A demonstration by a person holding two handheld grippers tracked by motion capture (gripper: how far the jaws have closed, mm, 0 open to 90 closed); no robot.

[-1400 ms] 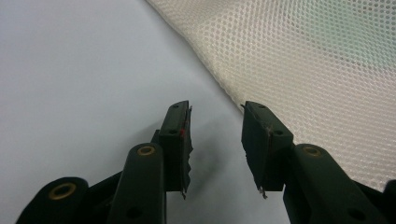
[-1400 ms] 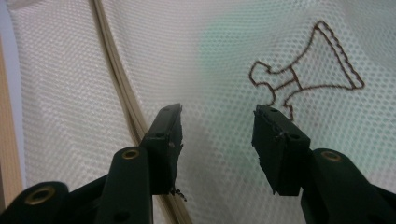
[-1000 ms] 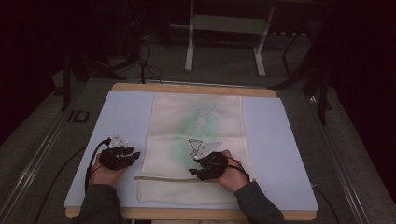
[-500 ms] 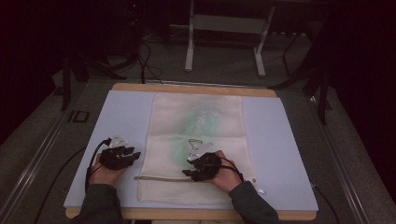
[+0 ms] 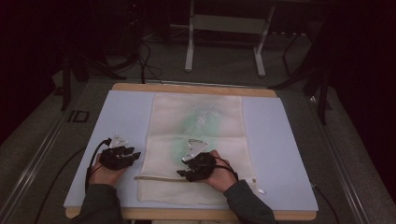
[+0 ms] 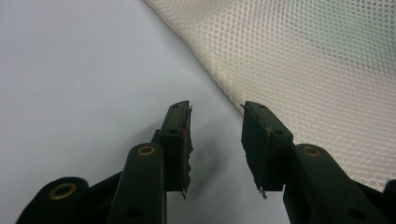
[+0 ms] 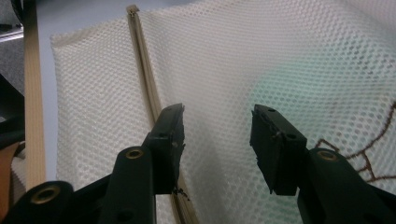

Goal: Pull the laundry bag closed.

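Cream mesh bag (image 5: 196,149) flat on pale mat (image 5: 126,116); left gripper (image 6: 215,122), right gripper (image 7: 217,122) jaws apart, empty.

We wear dark grey-green sleeves (image 5: 100,205) on both forearms. Our left gripper (image 6: 215,140) and right gripper (image 7: 217,142) are black, with flat rectangular jaws and brass-coloured screw holes in the arms. On top of each we see a pale three-cornered plate (image 5: 195,148). A black cable (image 5: 93,156) loops from the left gripper.
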